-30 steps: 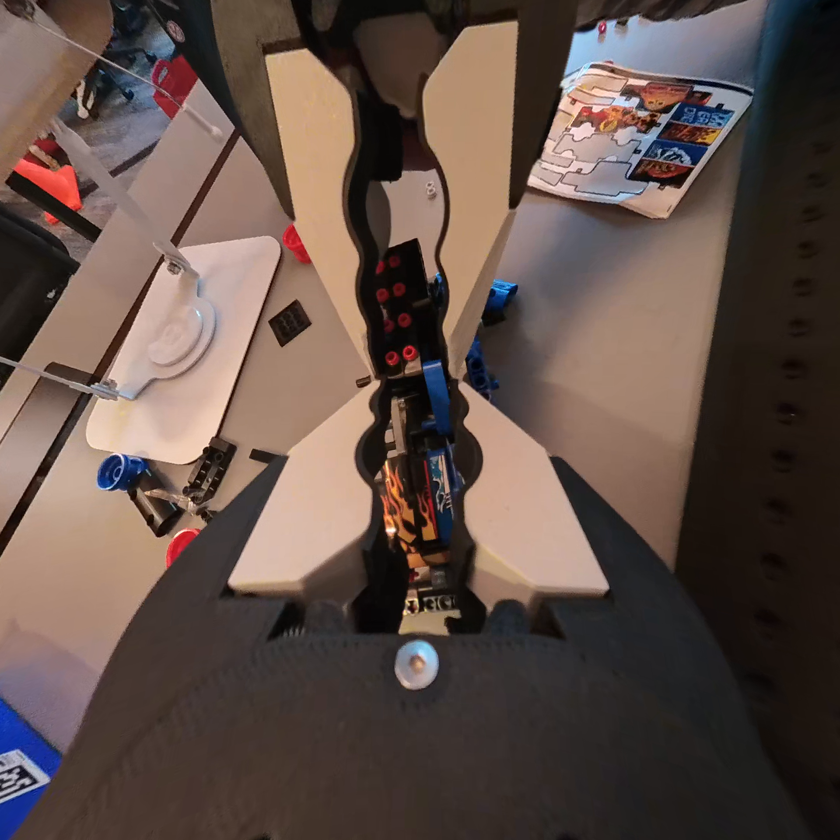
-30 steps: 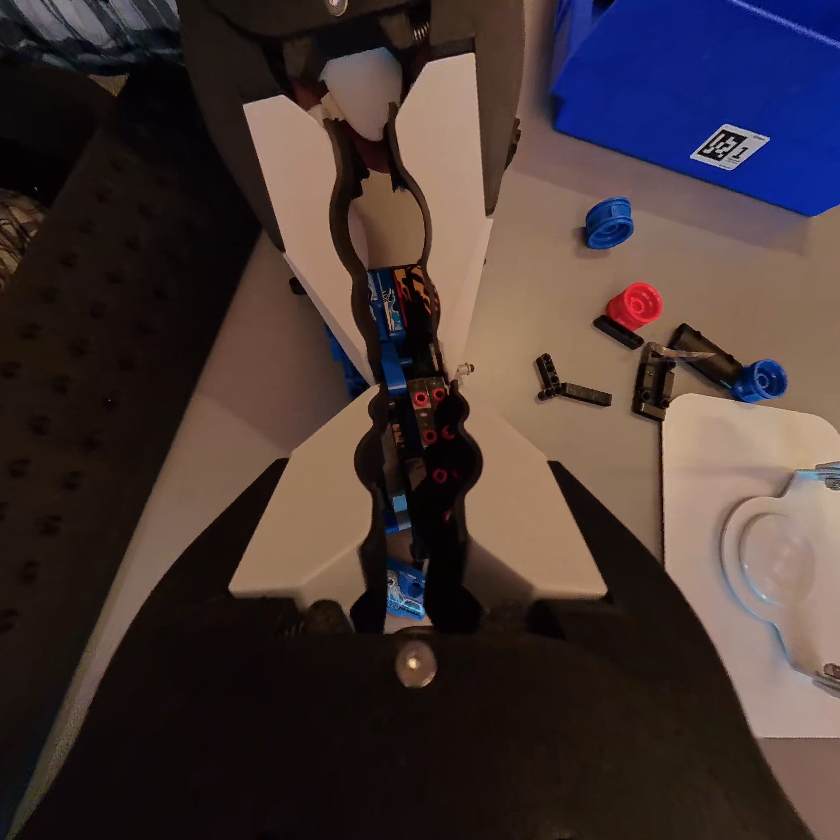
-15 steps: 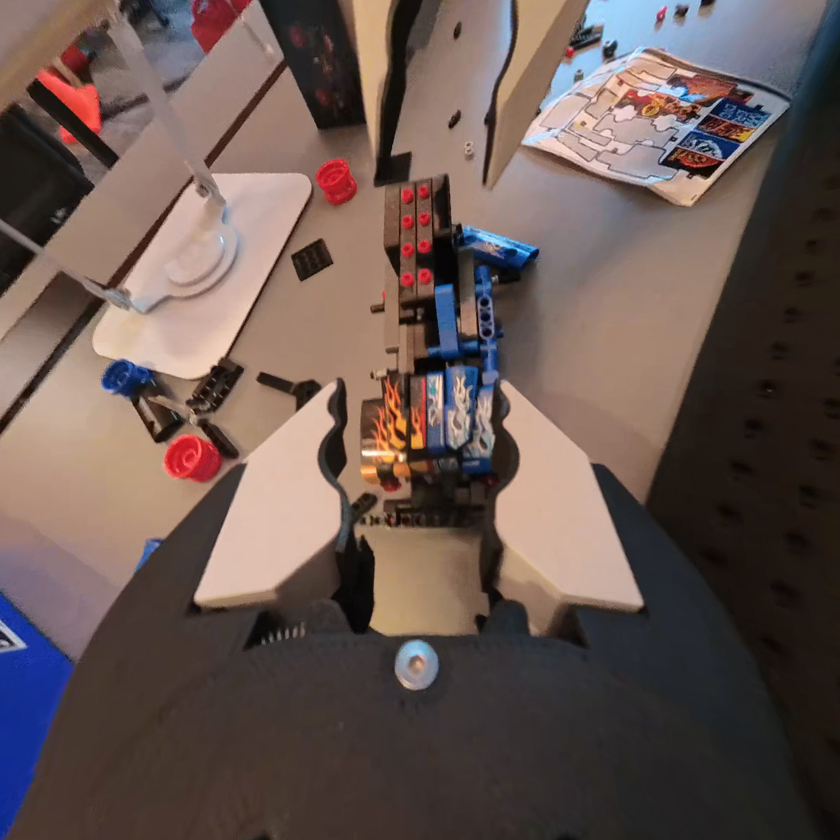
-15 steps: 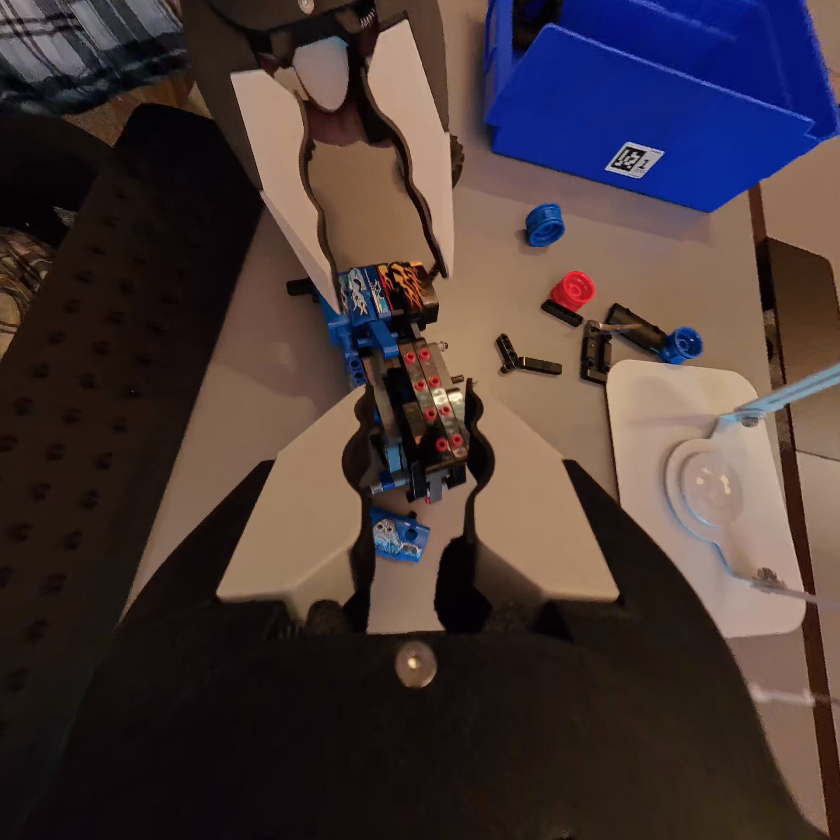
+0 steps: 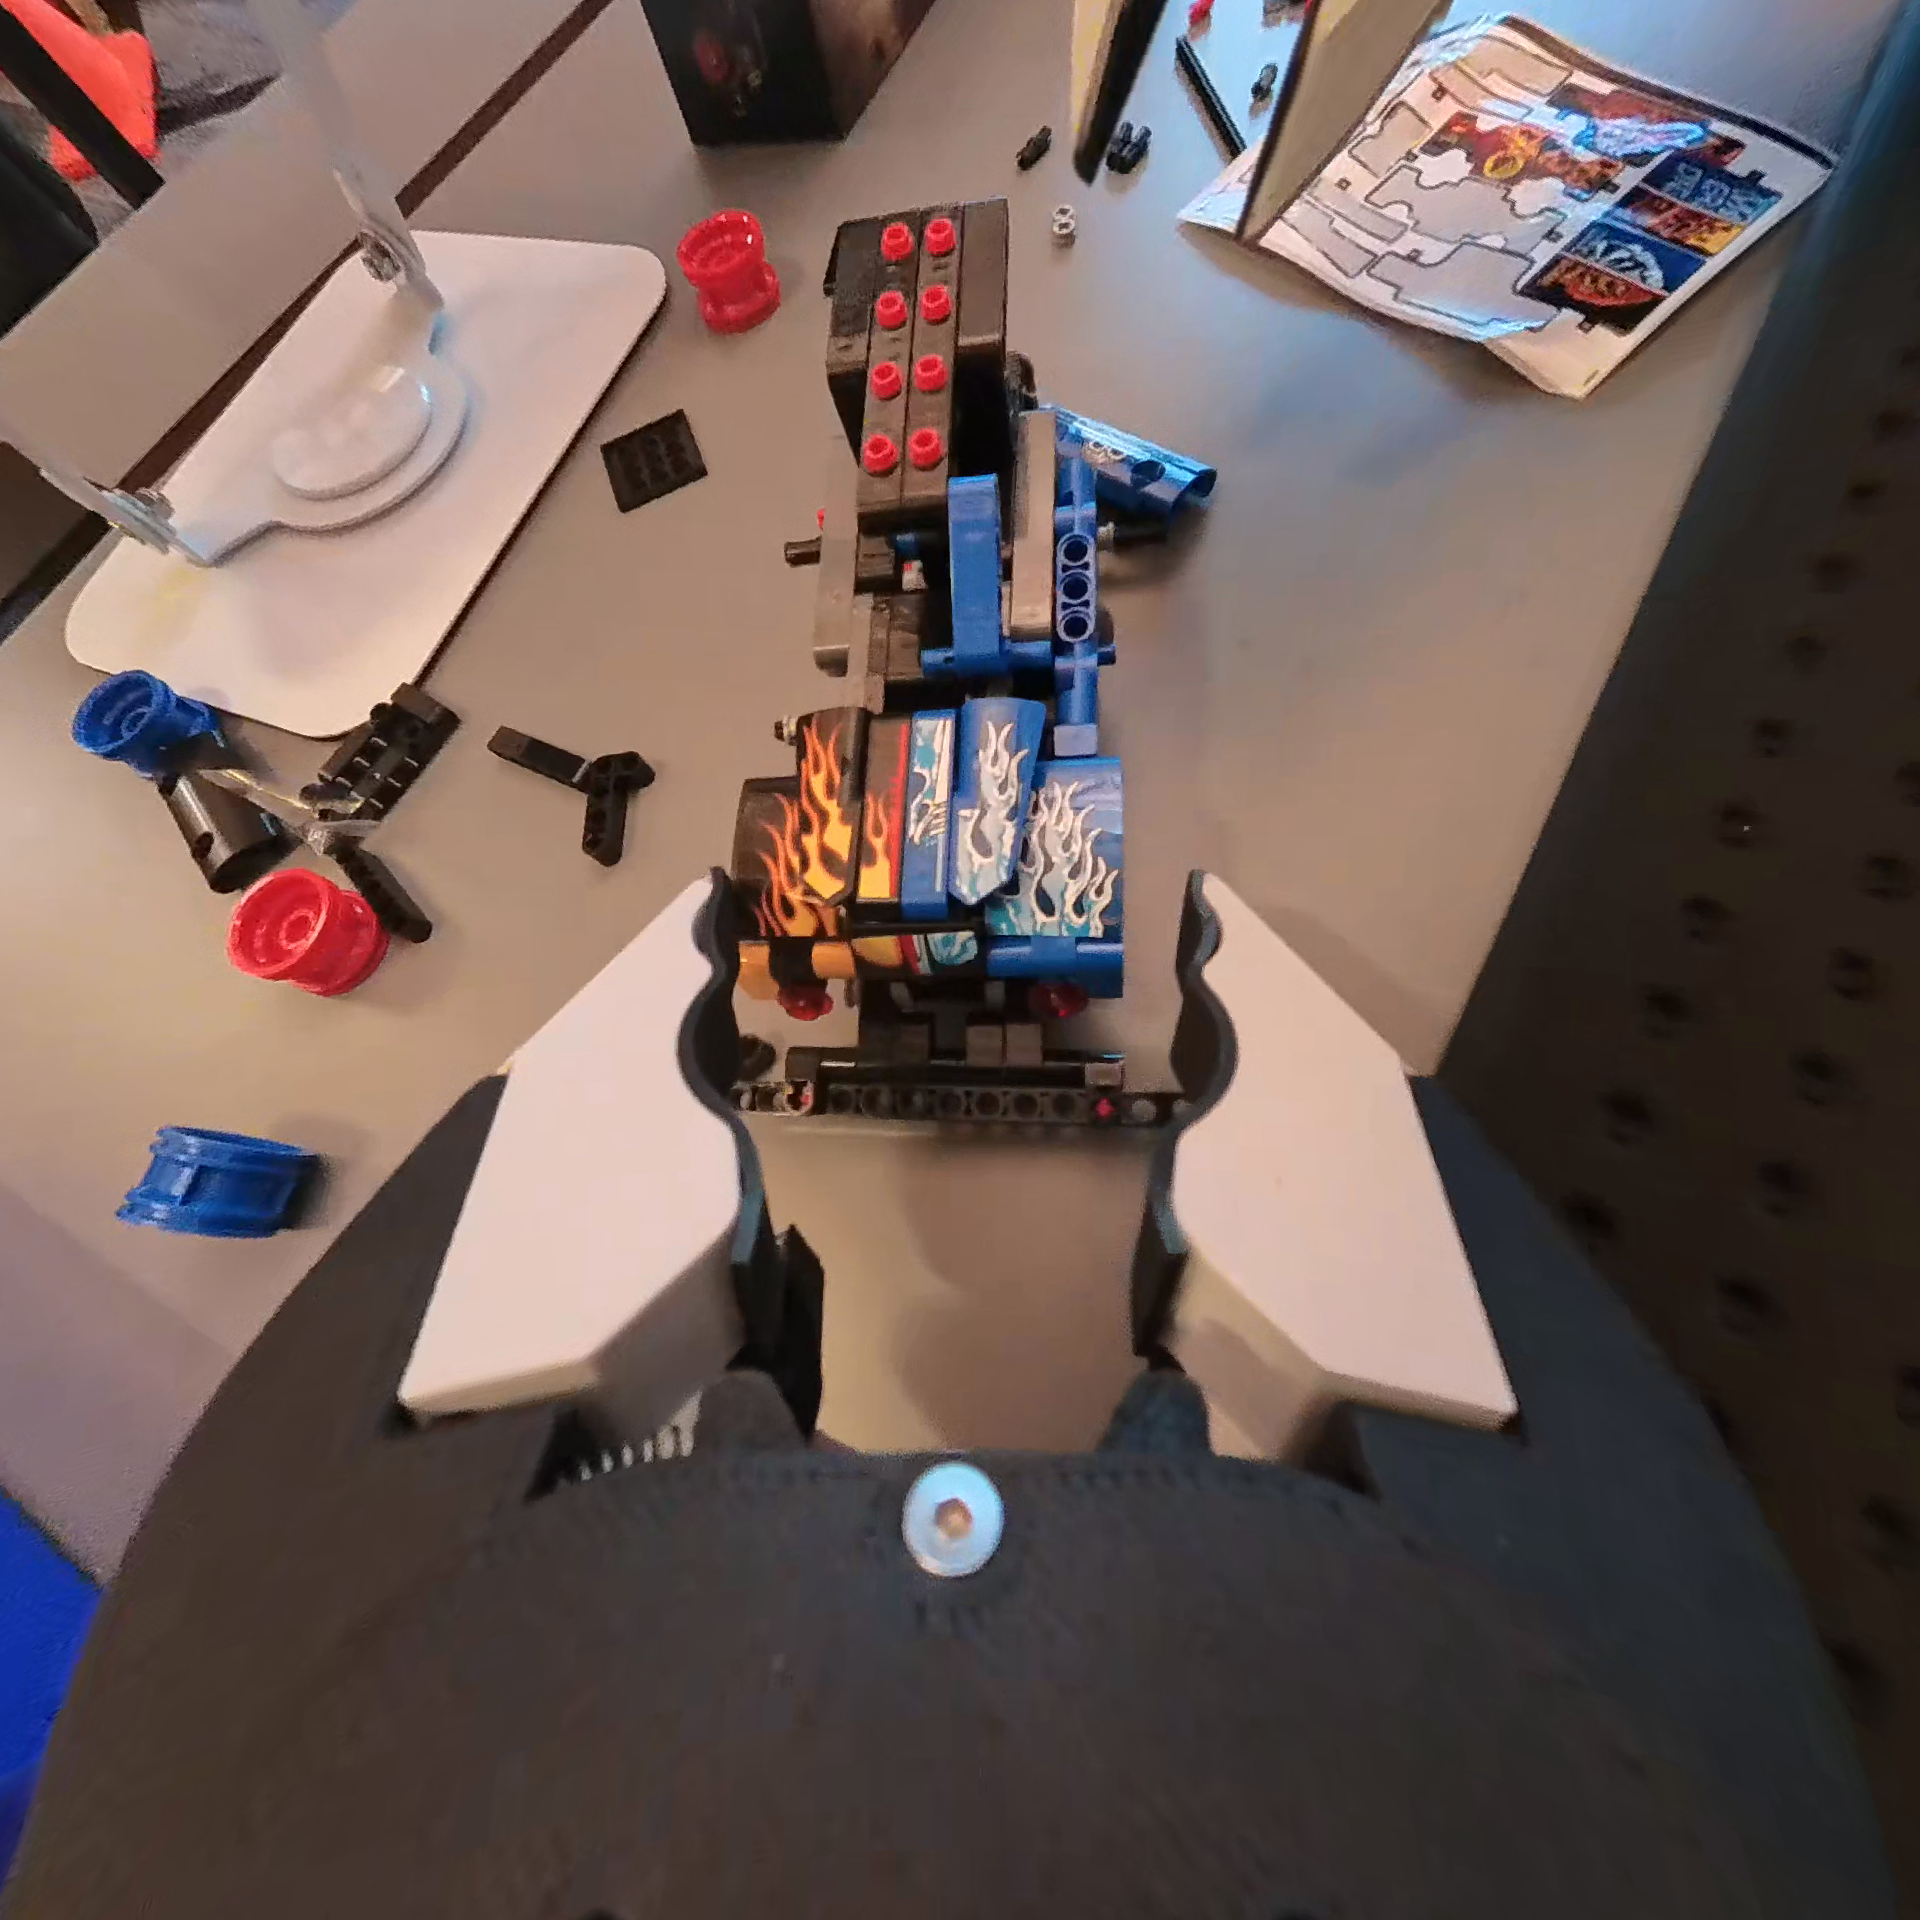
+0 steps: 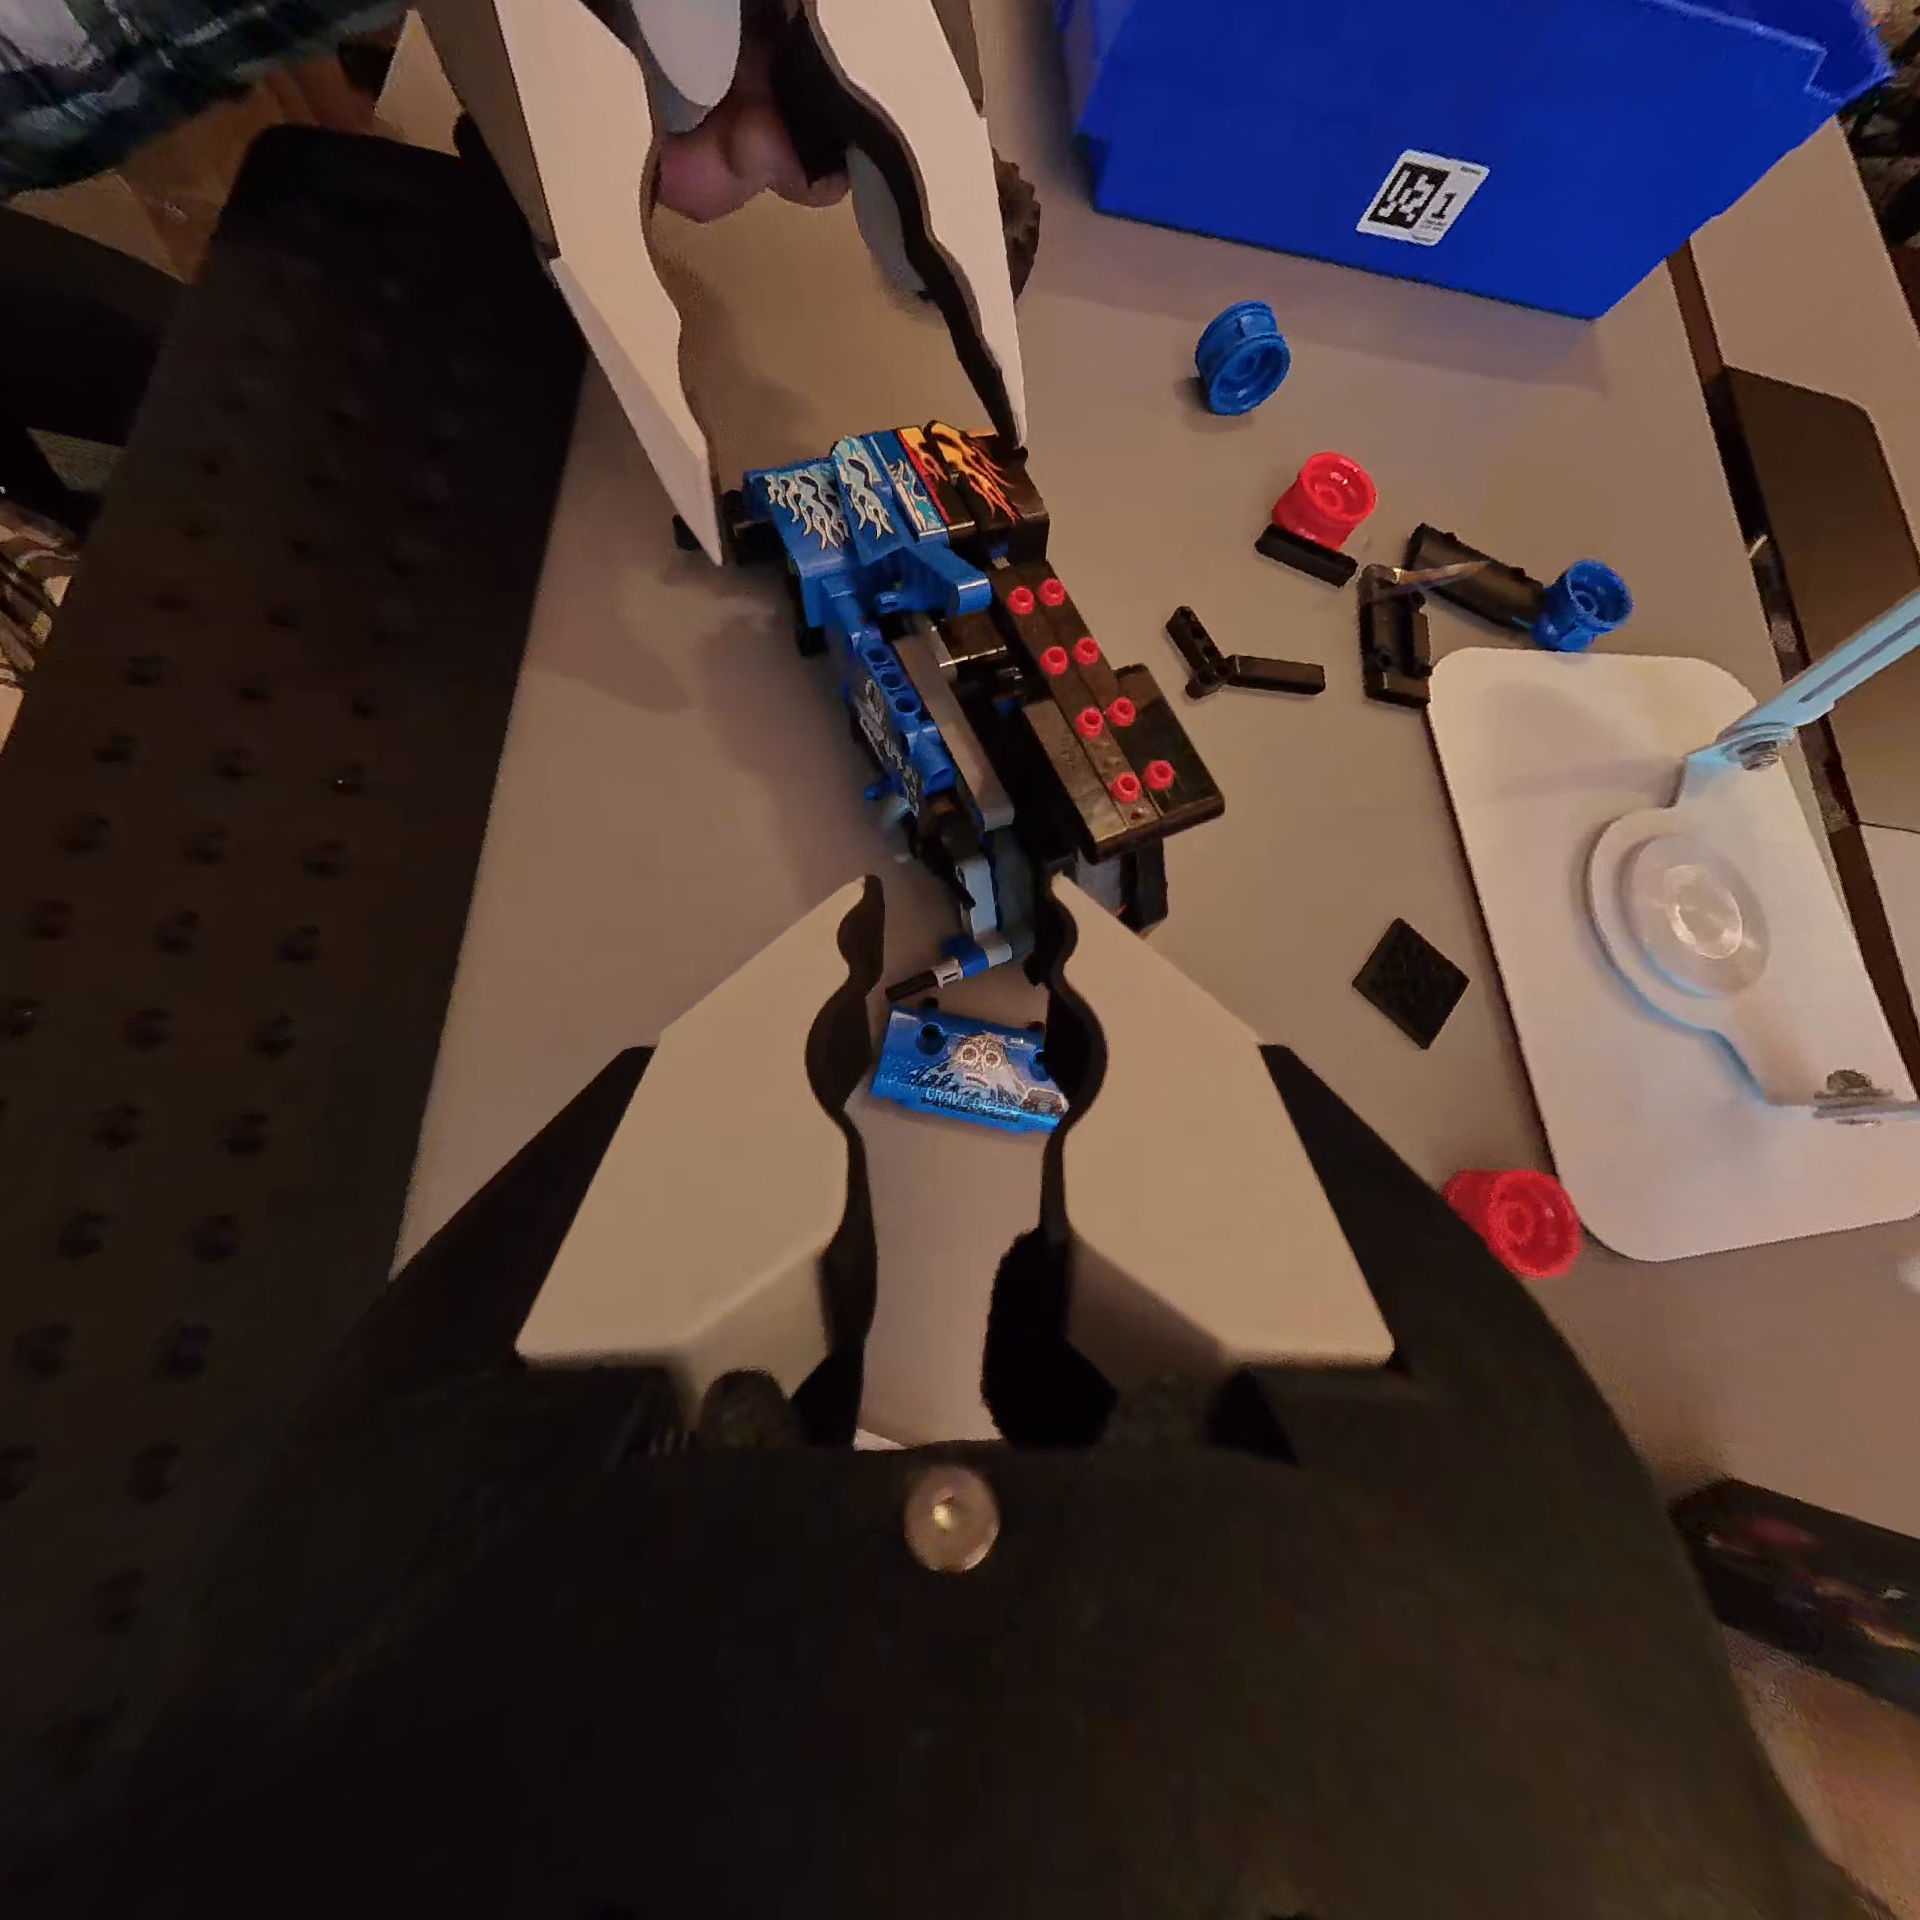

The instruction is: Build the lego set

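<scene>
The lego model (image 5: 935, 582), a black, blue and grey vehicle body with flame stickers and red studs, lies on the grey table (image 5: 1299, 644). My left gripper (image 5: 956, 935) is open; the model's flame-sticker end sits between its fingers with a gap on each side. My right gripper (image 6: 961, 904) is open and empty, its tips just short of the model's (image 6: 987, 675) other end. A loose blue stickered panel (image 6: 971, 1075) lies on the table between the right fingers. The left gripper (image 6: 862, 494) shows at the top of the right wrist view, and the right gripper (image 5: 1169, 197) at the top of the left wrist view.
Red wheel hubs (image 5: 307, 930) (image 5: 727, 265), blue hubs (image 5: 213, 1179) (image 5: 130, 717) and small black parts (image 5: 592, 784) lie left of the model. A white stand base (image 5: 343, 499), a blue bin (image 6: 1455, 125), a printed sheet (image 5: 1538, 208) and a dark box (image 5: 769, 73) stand around. A dark perforated surface (image 6: 260, 727) borders the table. The gap from one gripper's tips to the other's is roughly 12 cm. The white stand base (image 5: 343, 499) is about 25 cm from both grippers' fingertips. It turns up in the right wrist view (image 6: 1631, 843) as well.
Both grippers were shut on the model a second ago. They have opened and drawn back, and the model now lies on the table between them.
</scene>
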Tool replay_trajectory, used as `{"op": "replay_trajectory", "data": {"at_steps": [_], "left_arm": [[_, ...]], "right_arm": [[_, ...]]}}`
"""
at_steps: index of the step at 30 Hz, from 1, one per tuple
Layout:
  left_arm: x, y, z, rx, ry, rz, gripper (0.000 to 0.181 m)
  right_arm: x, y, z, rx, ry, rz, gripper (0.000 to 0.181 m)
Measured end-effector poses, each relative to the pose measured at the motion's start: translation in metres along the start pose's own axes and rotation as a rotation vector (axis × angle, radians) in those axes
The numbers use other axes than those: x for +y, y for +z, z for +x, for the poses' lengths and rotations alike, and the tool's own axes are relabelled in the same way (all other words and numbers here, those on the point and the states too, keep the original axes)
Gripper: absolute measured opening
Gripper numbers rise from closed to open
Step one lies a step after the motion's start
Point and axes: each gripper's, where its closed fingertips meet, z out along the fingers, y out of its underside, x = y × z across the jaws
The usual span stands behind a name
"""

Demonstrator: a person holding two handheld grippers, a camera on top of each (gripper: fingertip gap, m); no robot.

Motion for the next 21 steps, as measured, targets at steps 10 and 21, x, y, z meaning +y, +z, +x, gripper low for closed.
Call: {"op": "replay_trajectory", "data": {"at_steps": [10, 21], "left_arm": [[-0.007, 0.010, -0.010, -0.104, -0.046, 0.052, 0.071], [-0.008, 0.015, -0.022, -0.201, -0.102, 0.071, 0.054]], "right_arm": [[0.016, 0.004, 0.016, 0.050, 0.057, 0.038, 0.024], [0.024, 0.024, 0.033, 0.144, 0.123, 0.024, 0.019]]}}
